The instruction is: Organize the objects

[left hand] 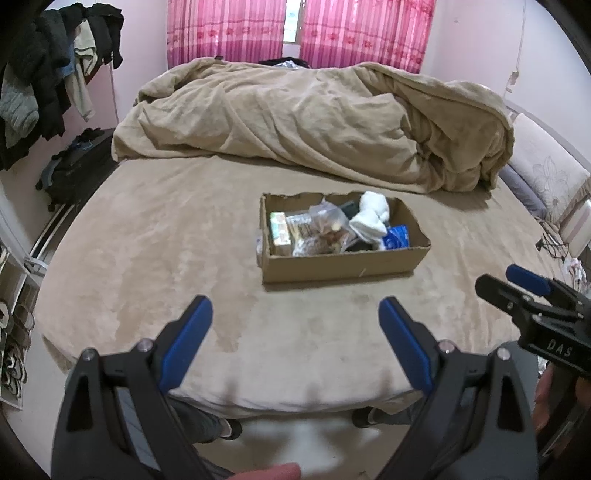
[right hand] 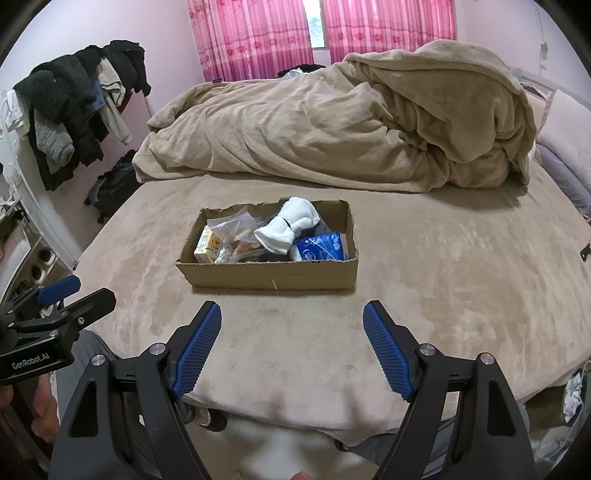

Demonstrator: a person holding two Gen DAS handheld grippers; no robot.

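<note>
A low cardboard box [left hand: 340,264] [right hand: 266,275] sits in the middle of the bed. It holds a white rolled sock [left hand: 371,216] [right hand: 288,225], a blue packet [left hand: 396,237] [right hand: 321,248], a small green-and-yellow carton [left hand: 279,229] [right hand: 207,245] and clear snack bags [left hand: 325,225] [right hand: 236,232]. My left gripper [left hand: 295,314] is open and empty, near the bed's front edge, short of the box. My right gripper [right hand: 291,317] is open and empty, also short of the box. Each gripper shows at the side of the other's view.
A crumpled beige duvet [left hand: 314,122] [right hand: 351,125] lies across the far half of the bed. Clothes [left hand: 48,74] [right hand: 74,103] hang on a rack at the left. Pink curtains [left hand: 295,29] cover the far window. Pillows [left hand: 546,177] lie at the right.
</note>
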